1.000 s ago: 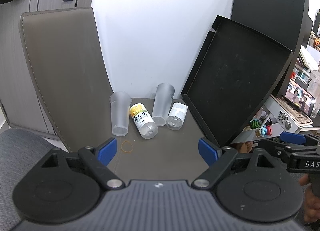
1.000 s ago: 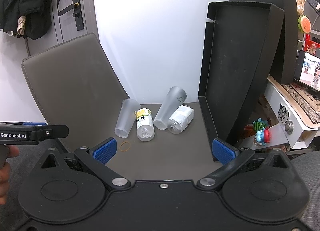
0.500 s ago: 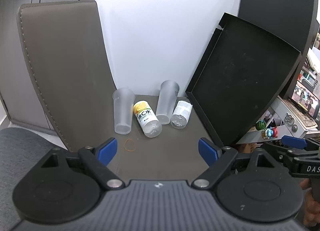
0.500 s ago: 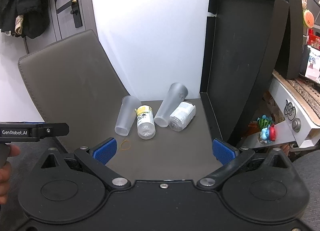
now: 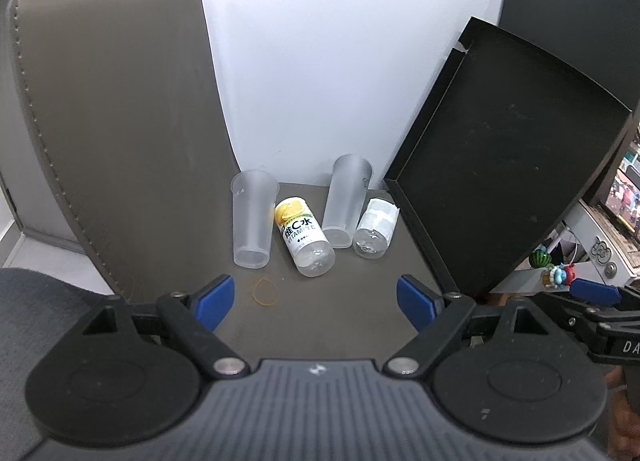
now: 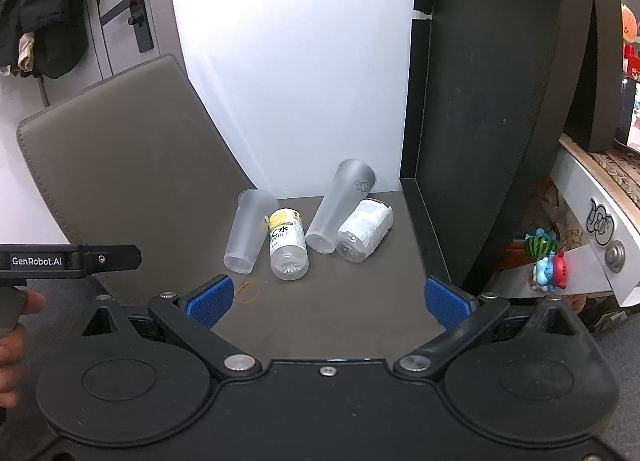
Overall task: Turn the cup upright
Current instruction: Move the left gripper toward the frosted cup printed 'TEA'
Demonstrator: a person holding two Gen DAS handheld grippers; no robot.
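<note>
Two frosted clear plastic cups lie on their sides on a dark table: the left cup (image 5: 253, 221) (image 6: 249, 231) and the right cup (image 5: 345, 197) (image 6: 340, 207), bases toward me. A yellow-labelled vitamin bottle (image 5: 301, 237) (image 6: 286, 243) lies between them. A white-labelled bottle (image 5: 376, 227) (image 6: 365, 231) lies beside the right cup. My left gripper (image 5: 314, 301) is open and empty, short of the cups. My right gripper (image 6: 328, 299) is open and empty, also short of them.
An orange rubber band (image 5: 265, 292) (image 6: 249, 292) lies in front of the left cup. A black tray (image 5: 508, 165) (image 6: 488, 109) leans upright on the right. A grey chair back (image 5: 116, 133) stands on the left. A white wall is behind.
Both grippers have moved a little closer to the cups and stay open. The cups and bottles have not moved.
</note>
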